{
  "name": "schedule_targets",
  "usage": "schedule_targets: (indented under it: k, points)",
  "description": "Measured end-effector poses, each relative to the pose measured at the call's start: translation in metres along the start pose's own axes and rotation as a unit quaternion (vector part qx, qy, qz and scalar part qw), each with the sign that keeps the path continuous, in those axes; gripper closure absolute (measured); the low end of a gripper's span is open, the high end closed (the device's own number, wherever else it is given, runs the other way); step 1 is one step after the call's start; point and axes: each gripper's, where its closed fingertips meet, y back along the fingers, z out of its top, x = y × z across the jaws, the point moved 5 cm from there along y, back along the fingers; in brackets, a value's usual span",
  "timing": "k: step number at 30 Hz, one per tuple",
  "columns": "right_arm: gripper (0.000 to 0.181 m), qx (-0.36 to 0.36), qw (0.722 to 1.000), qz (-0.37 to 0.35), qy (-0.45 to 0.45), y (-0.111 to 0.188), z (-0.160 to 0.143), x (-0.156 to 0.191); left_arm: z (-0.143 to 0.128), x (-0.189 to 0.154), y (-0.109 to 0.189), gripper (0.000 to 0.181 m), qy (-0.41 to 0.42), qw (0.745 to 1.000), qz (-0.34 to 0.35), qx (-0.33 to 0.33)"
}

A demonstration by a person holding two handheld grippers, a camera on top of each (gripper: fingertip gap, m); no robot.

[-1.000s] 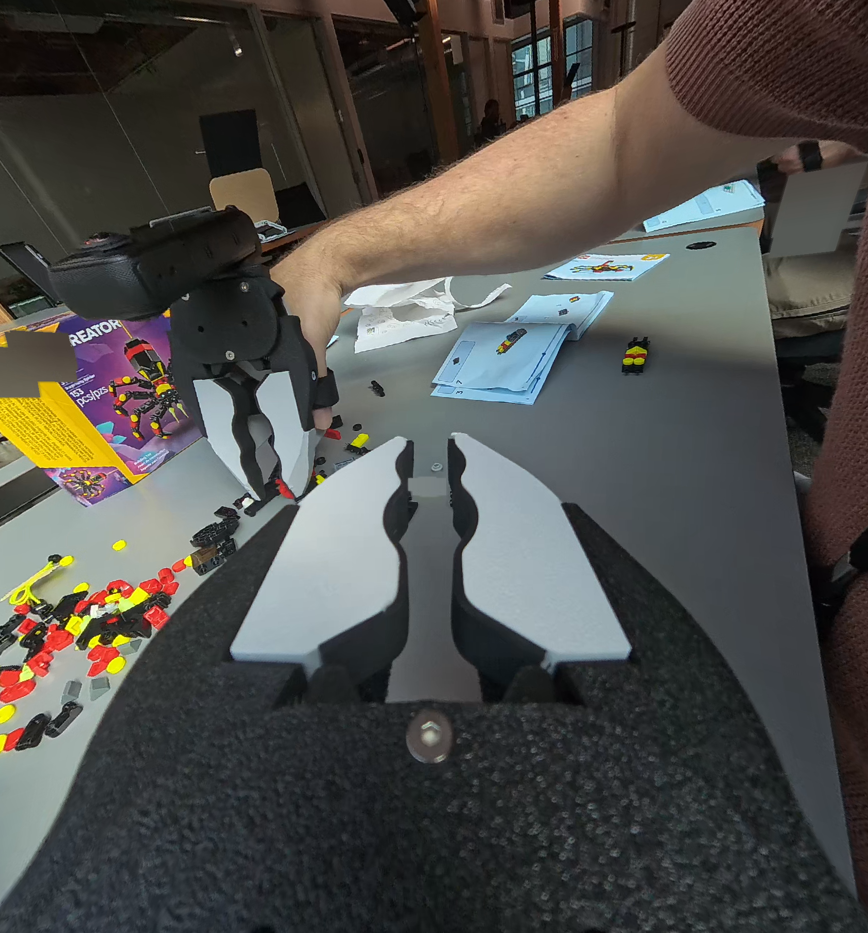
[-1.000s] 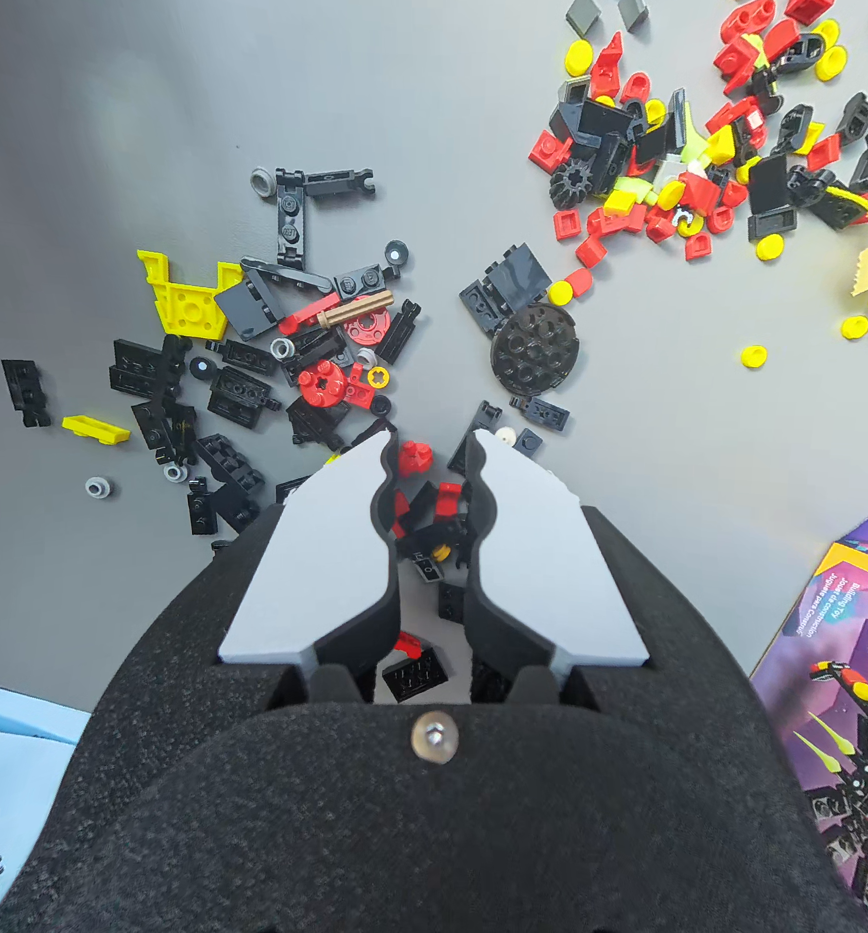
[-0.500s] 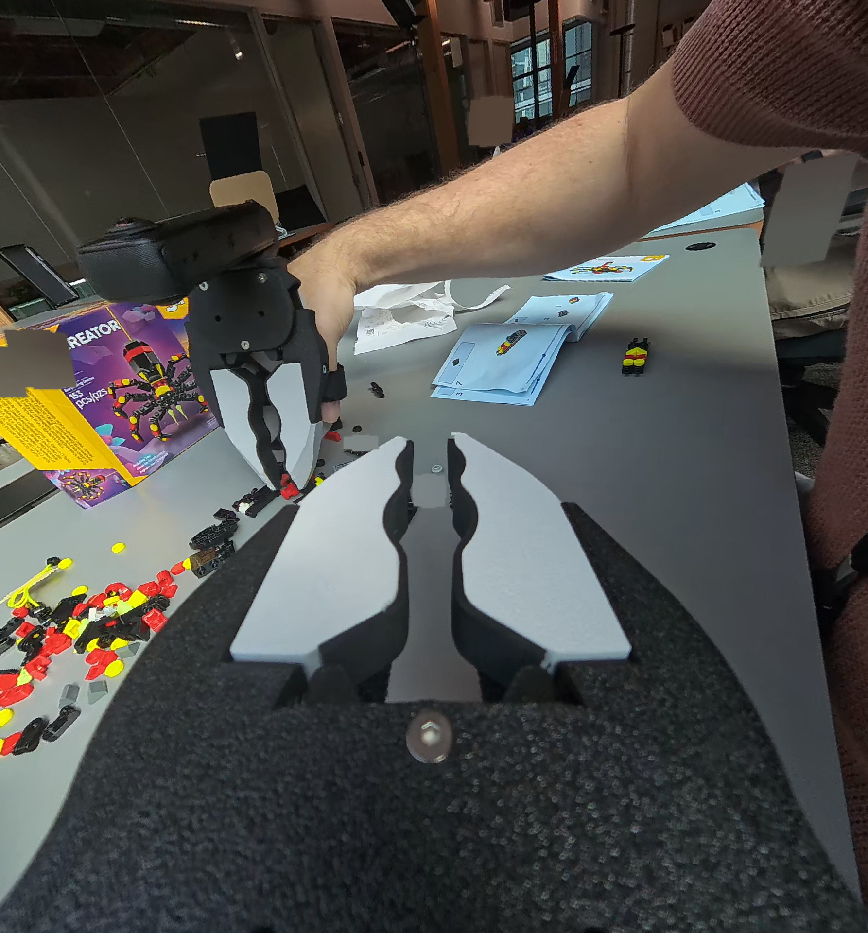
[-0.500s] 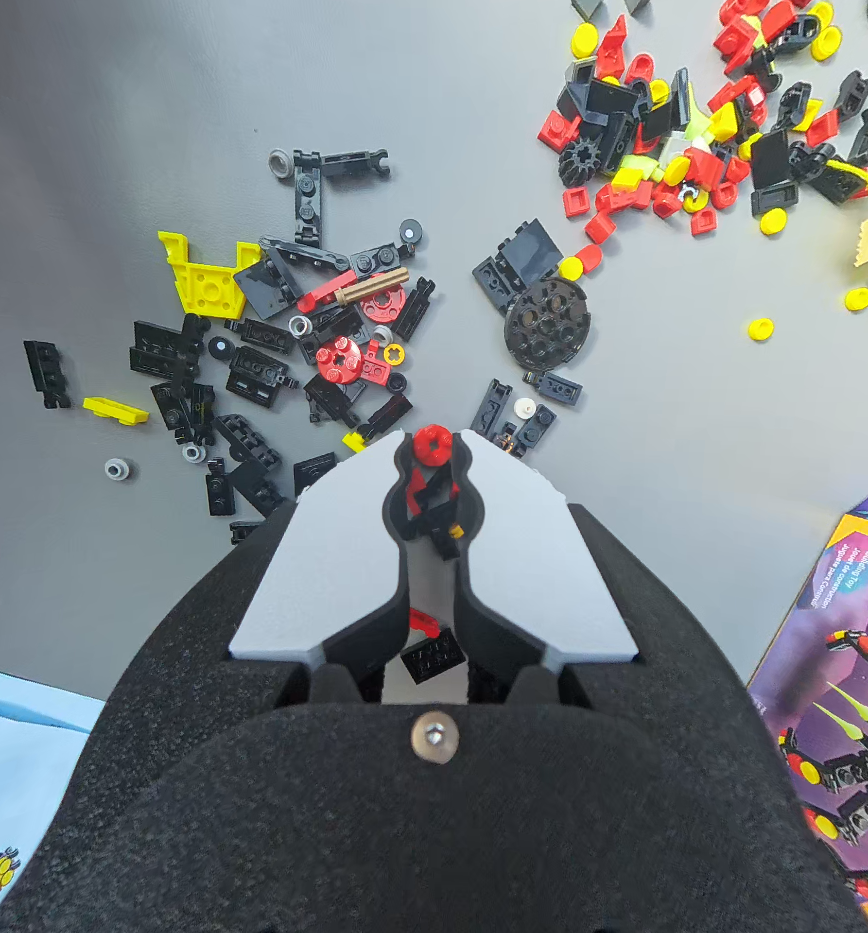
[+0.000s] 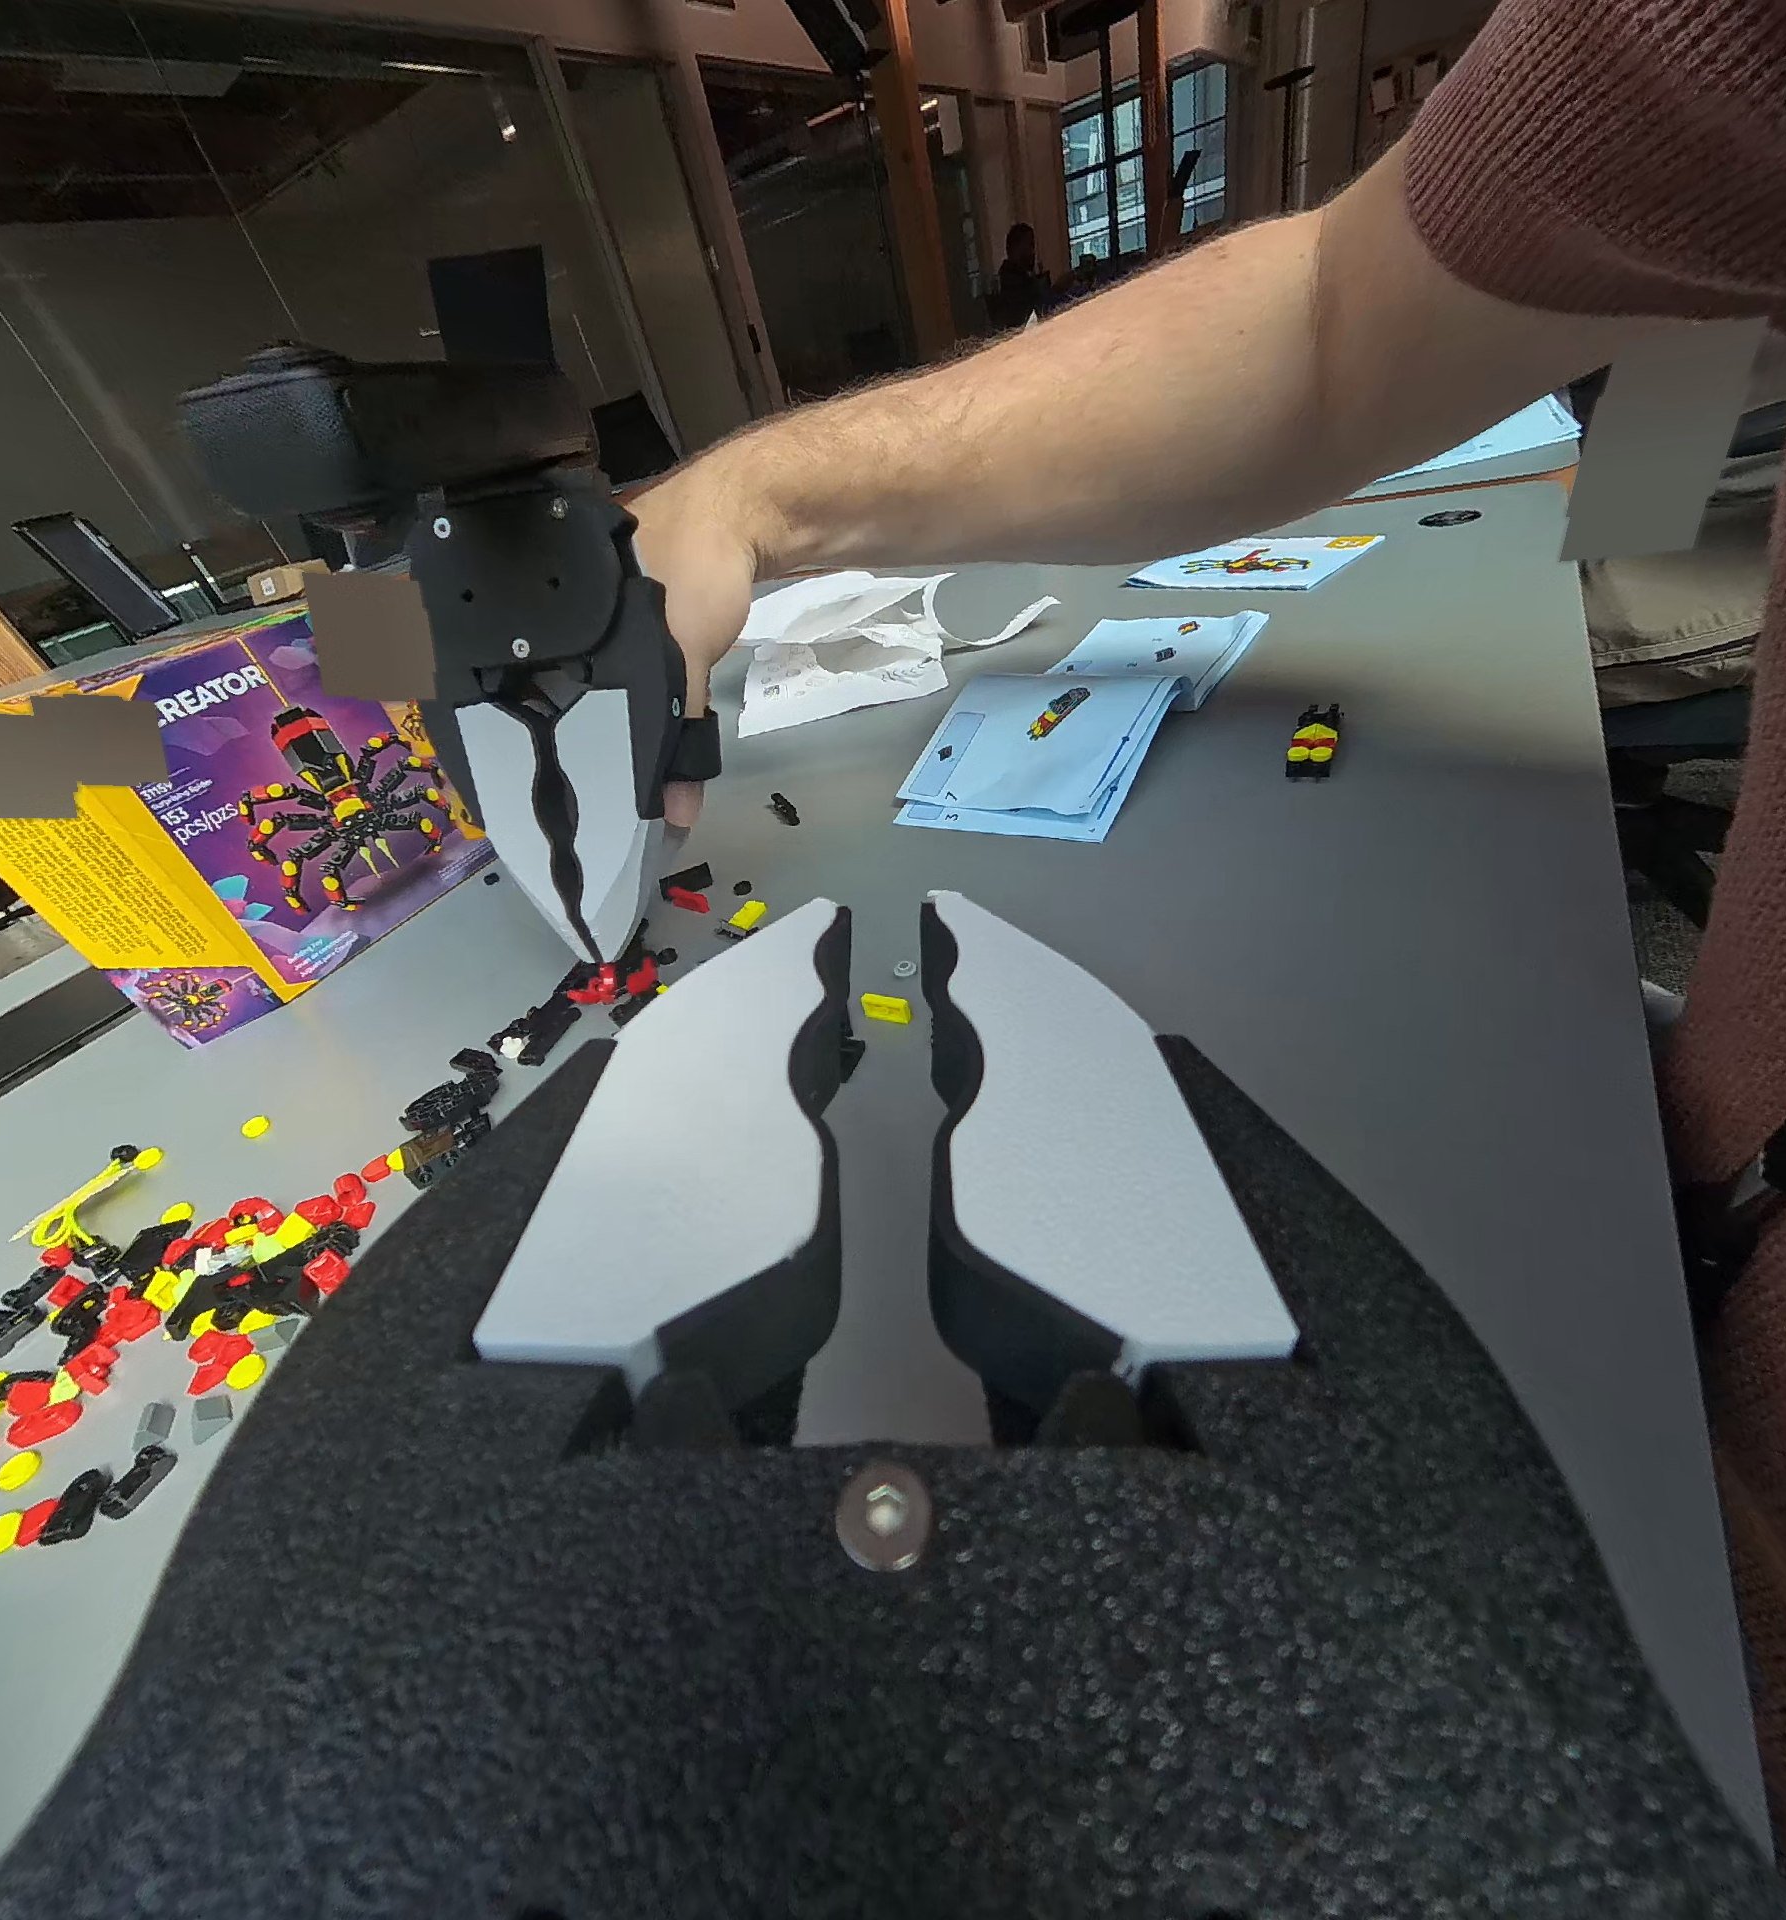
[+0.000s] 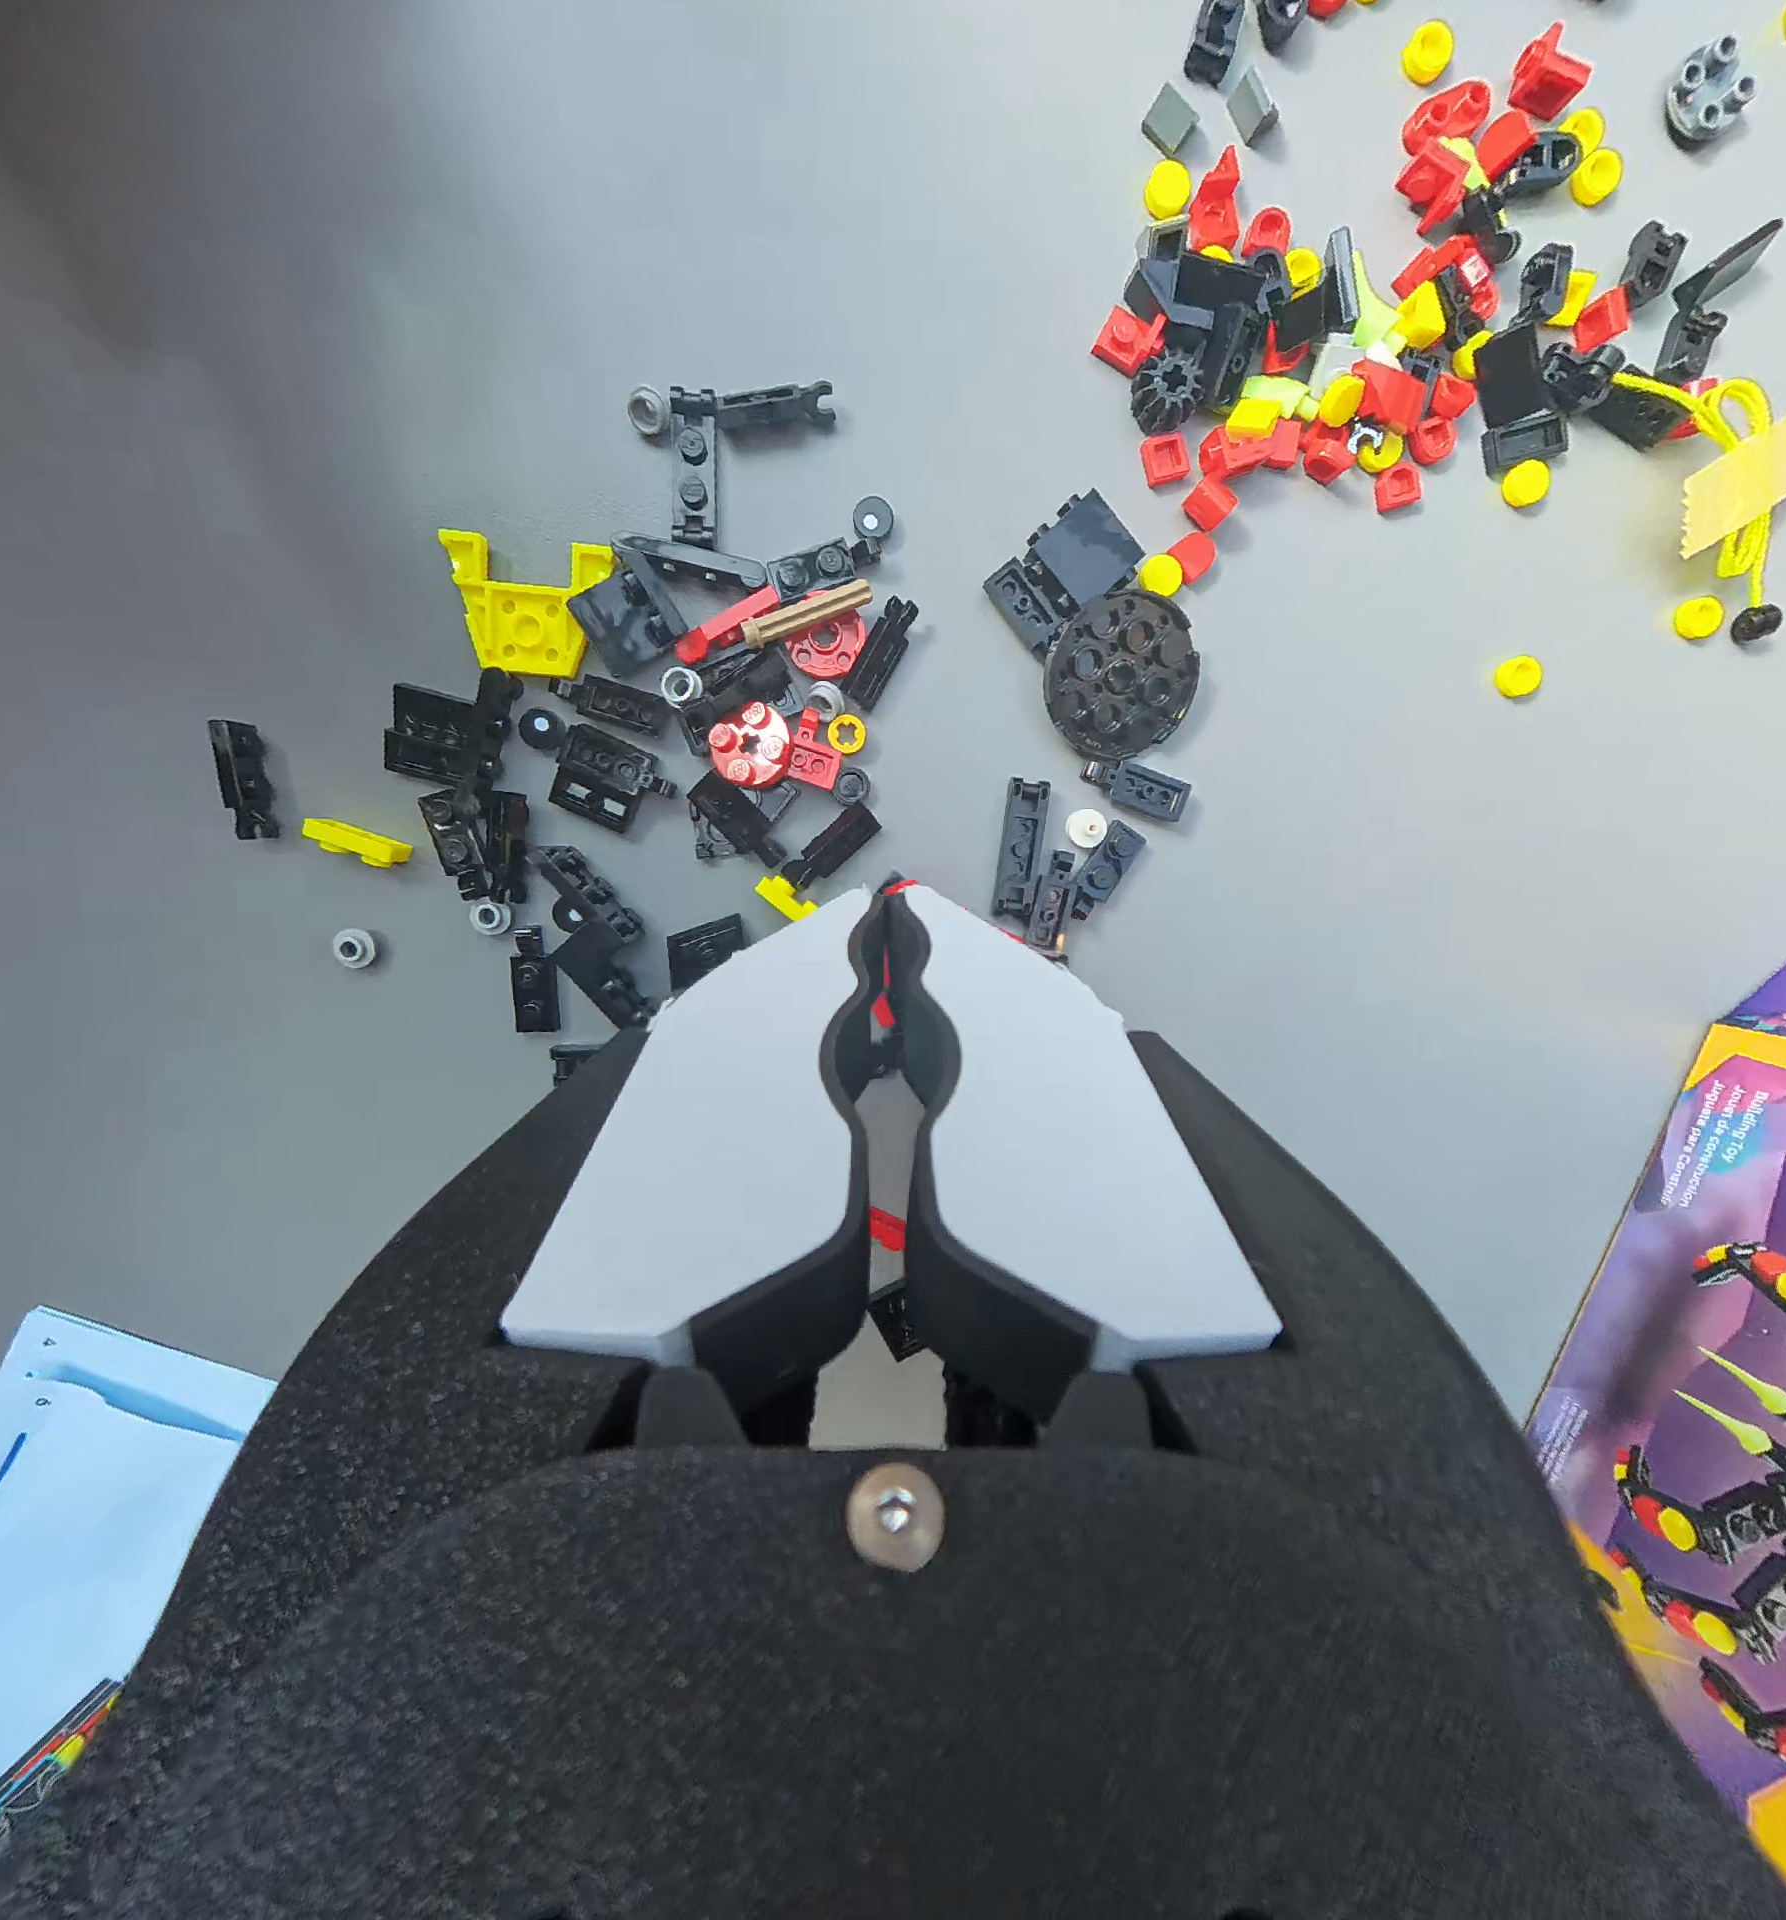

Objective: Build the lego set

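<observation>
My right gripper (image 6: 894, 902) points down at the grey table and its jaws are closed on a small red lego piece (image 6: 881, 1006), of which only a sliver shows between the fingers. In the left wrist view the right gripper (image 5: 593, 948) stands upright with its tips on the red piece (image 5: 608, 977), at the edge of a scatter of black and red parts (image 6: 743, 717). My left gripper (image 5: 884, 912) is open and empty, low over the table to the right of that scatter. A small yellow plate (image 5: 885, 1006) lies between its fingers.
A second pile of red, yellow and black parts (image 6: 1388, 343) lies farther off. The purple and yellow set box (image 5: 245, 810) stands at the left. Blue instruction booklets (image 5: 1055, 748), a torn white bag (image 5: 847, 644) and a small built piece (image 5: 1313, 740) lie beyond. The left gripper's tips are roughly 20 centimetres from the right gripper's.
My right gripper has closed from open onto the red piece and risen away from the table, so the parts look smaller. The left gripper has shifted slightly and stays open.
</observation>
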Motion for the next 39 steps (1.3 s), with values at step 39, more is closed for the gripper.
schedule_targets:
  k: [39]
  points:
    - [0.176,-0.232,0.809,-0.379,-0.385,0.163,-0.168,0.269,-0.073,0.106,-0.143,0.173,-0.023,0.921,-0.107,0.373]
